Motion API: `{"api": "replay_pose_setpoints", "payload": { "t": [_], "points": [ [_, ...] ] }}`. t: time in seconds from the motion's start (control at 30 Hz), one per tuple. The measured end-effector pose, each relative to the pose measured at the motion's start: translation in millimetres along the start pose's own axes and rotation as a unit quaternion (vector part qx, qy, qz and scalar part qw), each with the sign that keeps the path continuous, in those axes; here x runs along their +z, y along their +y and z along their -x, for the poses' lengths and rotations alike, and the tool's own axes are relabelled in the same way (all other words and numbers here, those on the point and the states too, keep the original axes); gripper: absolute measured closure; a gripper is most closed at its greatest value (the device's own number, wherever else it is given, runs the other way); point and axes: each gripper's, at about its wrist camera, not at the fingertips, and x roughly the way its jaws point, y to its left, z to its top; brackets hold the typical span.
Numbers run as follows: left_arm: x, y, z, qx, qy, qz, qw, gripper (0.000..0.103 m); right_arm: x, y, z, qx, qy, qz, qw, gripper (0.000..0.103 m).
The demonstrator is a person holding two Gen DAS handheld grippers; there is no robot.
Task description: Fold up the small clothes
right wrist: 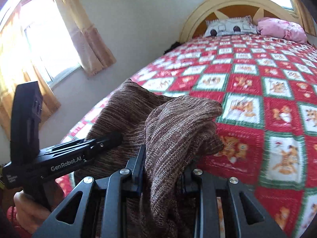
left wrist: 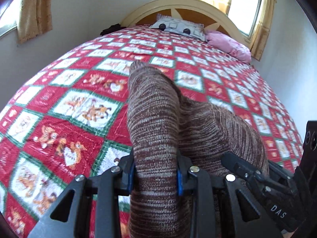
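While both pinch the brown knit garment [left wrist: 156,123], the left hand-held gripper [left wrist: 155,175] and right hand-held gripper [right wrist: 163,175] hold it above the red patchwork bed [left wrist: 59,103]; no containers show.

One knit garment [left wrist: 154,119], two tongs [left wrist: 156,173] [right wrist: 164,170], two pillows [left wrist: 178,26] [left wrist: 227,44], one quilt [left wrist: 59,99].

Bright daylight from curtained windows [right wrist: 39,45], glare blown out there, quilt [left wrist: 79,107] motion-blurred, strong fisheye bending, dark vignetted corners.
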Motion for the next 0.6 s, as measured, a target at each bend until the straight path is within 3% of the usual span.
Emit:
{"api": "replay_pose_setpoints", "payload": {
  "t": [0.07,0.17,0.2,0.3,0.4,0.5,0.6],
  "points": [
    [-11,9,-17,0.007,0.004,0.01,0.9999,0.064,-4,-7,-17,-0.016,0.019,0.0,1.0,0.075],
    [-18,23,-23,-0.007,-0.001,0.044,0.999,0.048,-3,-28,-27,0.0,0.048,-0.049,0.998,0.073],
    [-17,26,-23,-0.008,0.003,0.058,0.9983,0.037,-3,-32,-30,0.006,0.055,-0.057,0.997,0.071],
    [-16,37,-28,-0.023,0.014,0.084,0.9961,0.033,-4,-46,-31,0.041,0.066,-0.096,0.992,0.069],
    [-19,32,-25,-0.013,0.011,0.062,0.998,0.03,-7,-54,-22,0.056,0.061,-0.12,0.989,0.067],
    [-20,31,-24,-0.009,0.008,0.058,0.9983,0.023,-19,-49,12,0.001,0.009,-0.114,0.993,0.065],
    [-26,34,-18,-0.006,0.006,0.067,0.9977,0.016,-31,-21,49,-0.119,-0.043,-0.052,0.991,0.065]
  ]
}}
